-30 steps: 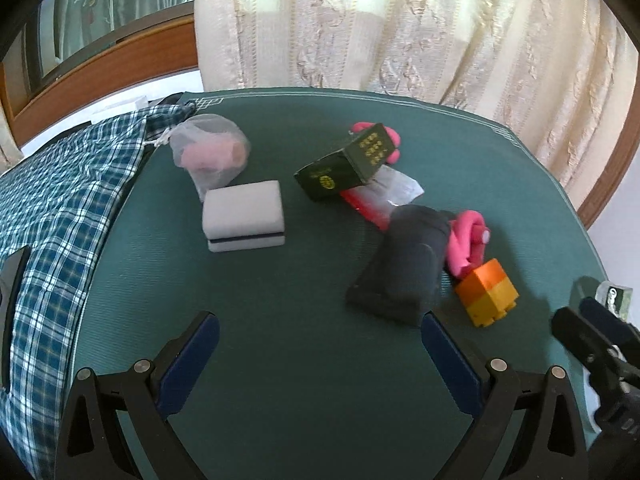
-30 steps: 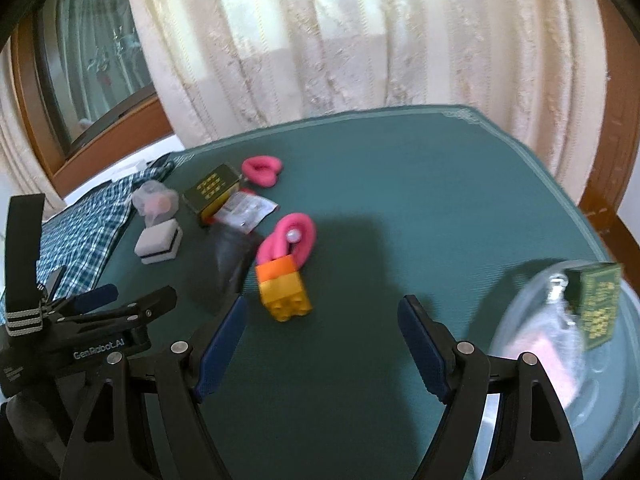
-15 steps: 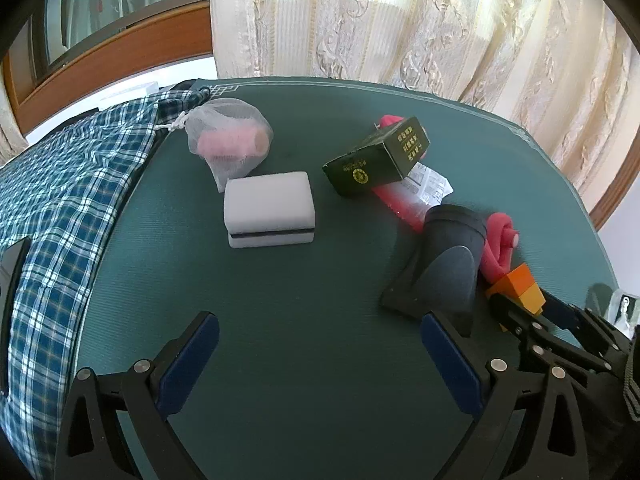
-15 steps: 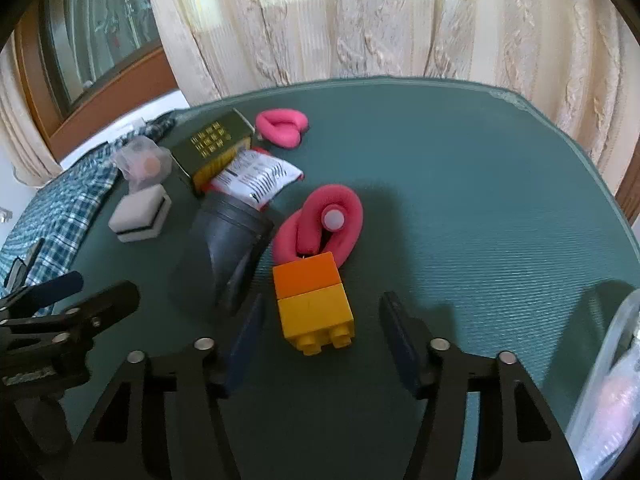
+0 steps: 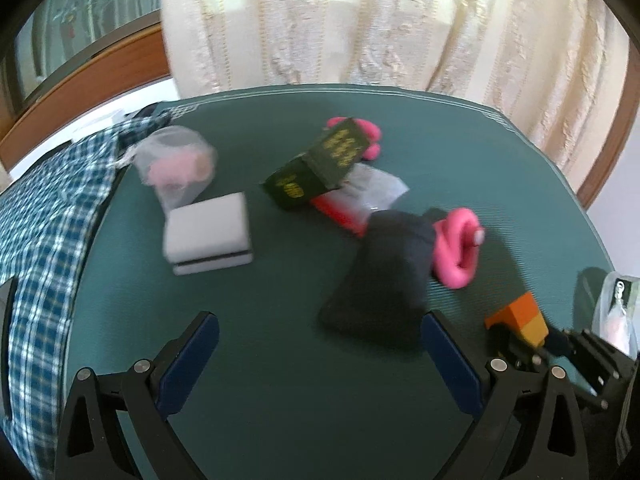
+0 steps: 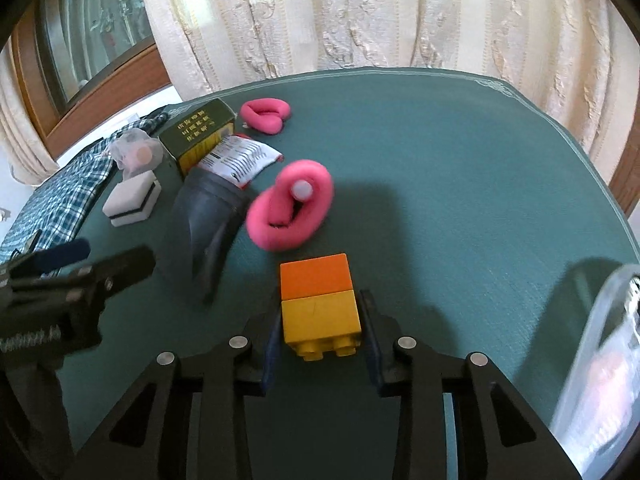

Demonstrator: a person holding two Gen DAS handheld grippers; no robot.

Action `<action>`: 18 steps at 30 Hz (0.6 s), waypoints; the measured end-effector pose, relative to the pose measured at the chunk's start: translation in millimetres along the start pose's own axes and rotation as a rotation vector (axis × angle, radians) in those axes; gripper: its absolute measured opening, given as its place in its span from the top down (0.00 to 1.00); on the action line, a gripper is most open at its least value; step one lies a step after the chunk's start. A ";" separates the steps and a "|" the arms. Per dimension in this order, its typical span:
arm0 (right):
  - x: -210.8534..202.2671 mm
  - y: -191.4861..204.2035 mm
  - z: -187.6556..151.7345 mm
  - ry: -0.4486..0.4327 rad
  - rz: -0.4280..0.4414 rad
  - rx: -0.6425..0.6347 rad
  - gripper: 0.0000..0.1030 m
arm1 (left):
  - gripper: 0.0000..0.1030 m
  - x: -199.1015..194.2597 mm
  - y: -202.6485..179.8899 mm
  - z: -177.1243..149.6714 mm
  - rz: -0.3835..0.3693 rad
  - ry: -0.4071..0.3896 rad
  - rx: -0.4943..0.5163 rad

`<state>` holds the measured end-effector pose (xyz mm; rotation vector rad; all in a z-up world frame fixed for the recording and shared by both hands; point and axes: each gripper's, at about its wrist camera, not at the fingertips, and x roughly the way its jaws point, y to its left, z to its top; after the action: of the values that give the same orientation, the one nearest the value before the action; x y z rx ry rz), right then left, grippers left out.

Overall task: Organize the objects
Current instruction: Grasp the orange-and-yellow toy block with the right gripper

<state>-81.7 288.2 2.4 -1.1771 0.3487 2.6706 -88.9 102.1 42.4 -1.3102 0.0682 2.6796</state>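
The right claw point(image 6: 320, 332) is found clenched on the orange-and-yellow toy brick point(image 6: 318, 302), both blue pads pressed against the yellow lower half; the brick rests on or just above the green worktop point(image 6: 460, 168), and which of the two cannot be told. The left claw point(image 5: 320, 356) is released, its fingers spread wide with nothing between them, hovering over bare worktop at 6 o'clock of the clutter.

Progress is judged early. A clear plastic container point(image 6: 600, 360) stands at 4 o'clock in the right wrist view, with a few items already visible through its wall, though too blurred to be named. The brick is judged the item in hand. Left to be sorted are:

- a pink foam loop point(image 6: 292, 210) at 12 o'clock of the brick;
- a dark pouch point(image 6: 208, 220) at 10 o'clock;
- a printed packet point(image 6: 240, 160);
- a dark green box point(image 6: 200, 136);
- a second pink loop point(image 6: 266, 114) further back;
- a white sponge block point(image 6: 132, 198);
- a mesh bag point(image 6: 136, 152) with something pink inside.

The worktop is covered by a ribbed green mat. A blue checked cloth point(image 5: 40, 216) lies along its 9 o'clock edge. Cream patterned curtains point(image 6: 360, 12) hang behind, with a wood-framed window point(image 6: 92, 40) at 10 o'clock.
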 end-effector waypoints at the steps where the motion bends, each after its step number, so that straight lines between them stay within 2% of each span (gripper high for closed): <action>1: -1.6 -2.7 -1.6 -0.001 0.001 0.009 0.65 | 0.00 1.7 -4.9 1.1 -0.005 -0.002 0.009; 9: -6.7 -11.6 -8.4 -0.013 0.010 0.029 0.65 | 0.00 21.3 -30.3 9.5 0.003 0.008 0.055; 18: -6.6 -13.3 -9.6 -0.024 0.020 0.035 0.65 | 0.03 36.3 -33.2 16.4 0.006 0.023 0.075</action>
<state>-66.9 297.5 -0.7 -1.1370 0.4040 2.6822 -118.3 141.0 24.9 -1.3198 0.1734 2.6400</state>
